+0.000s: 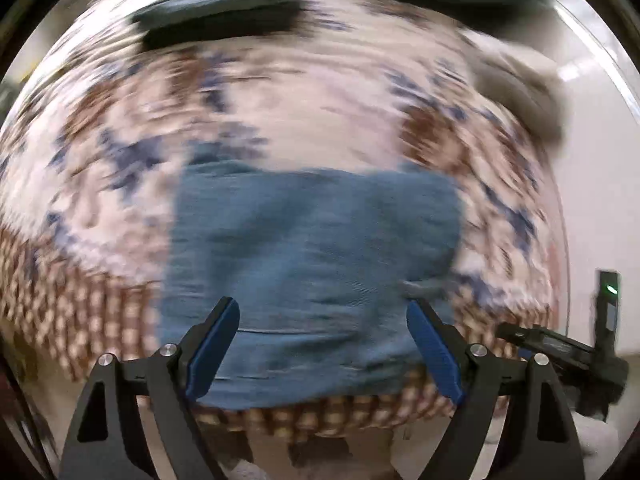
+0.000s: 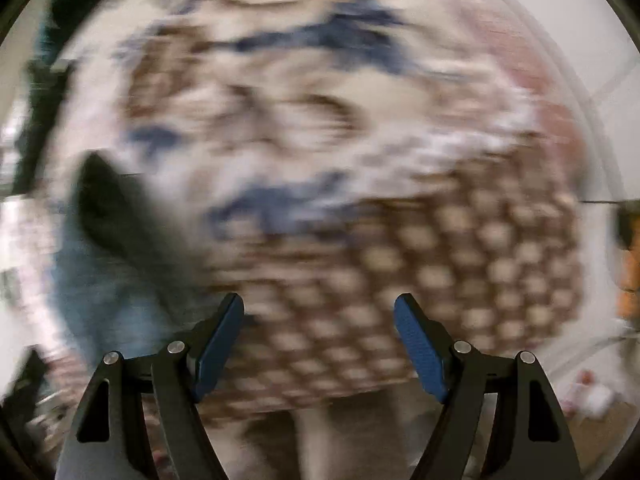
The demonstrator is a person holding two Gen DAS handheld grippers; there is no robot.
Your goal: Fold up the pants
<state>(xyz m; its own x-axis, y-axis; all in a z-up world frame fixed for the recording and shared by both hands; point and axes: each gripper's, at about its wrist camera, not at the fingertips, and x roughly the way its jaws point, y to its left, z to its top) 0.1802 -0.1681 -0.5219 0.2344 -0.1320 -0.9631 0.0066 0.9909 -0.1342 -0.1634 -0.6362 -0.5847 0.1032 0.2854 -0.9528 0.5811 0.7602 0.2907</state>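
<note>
Both views heavily motion-blurred. Left wrist view: the folded blue denim-like pants [image 1: 312,280] lie as a roughly rectangular block in the lower centre of the frame, on a patterned cloth with white, brown and navy floral print and a brown-and-cream checked border [image 1: 320,92]. The near edge of the pants sits just above the checked border, close to the cloth's front edge.

The left gripper with black arms and blue finger pads [image 1: 323,312] is at the bottom of the frame, its jaws spread wide, nothing between them; the pants fill the gap behind the fingertips (whether the tips touch the fabric, cannot tell).

At the top of the frame, left of centre, a dark grey-blue pile of folded fabric [image 1: 220,4] rests on the far part of the cloth. At upper right a blurred grey-beige lump [image 1: 520,92] lies at the cloth's edge. At lower right of this view the right gripper [image 1: 560,348] shows only as a black body with a small green light, fingers out of sight.

Right wrist view: right gripper [image 2: 319,310] at bottom centre, jaws spread apart and empty, over the checked border of the cloth [image 2: 440,260]. The pants [image 2: 104,280] appear as a blue smear at the left edge of the frame, with a dark blurred shape [image 2: 104,200] over their upper part (too blurred to identify).
</note>
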